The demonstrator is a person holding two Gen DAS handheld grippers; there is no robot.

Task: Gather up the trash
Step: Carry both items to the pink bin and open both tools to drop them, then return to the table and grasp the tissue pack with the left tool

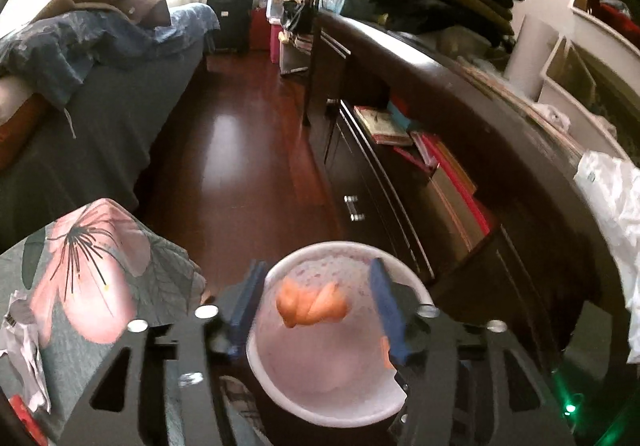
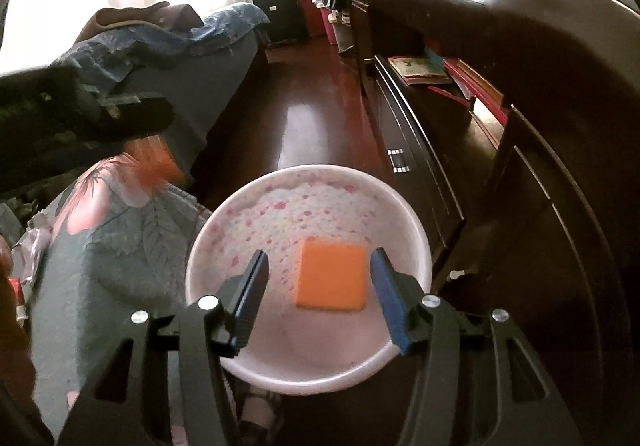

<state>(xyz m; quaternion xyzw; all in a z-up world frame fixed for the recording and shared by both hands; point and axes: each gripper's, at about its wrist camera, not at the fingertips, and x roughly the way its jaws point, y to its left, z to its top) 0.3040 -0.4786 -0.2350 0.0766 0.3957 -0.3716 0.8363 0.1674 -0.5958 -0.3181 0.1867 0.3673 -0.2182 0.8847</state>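
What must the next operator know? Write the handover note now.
Left gripper: jaws open over the bin, gripping nothing. A blurred orange wad shows between them, not pressed; it looks to be dropping in.
Right gripper: jaws open over the same bin. An orange square lies between them, not gripped, apparently inside the bin.
Done: both orange pieces let go at the bin.
Left: confirm that both landed inside, then fetch the crumpled wrapper on the floral blanket beside the bin.
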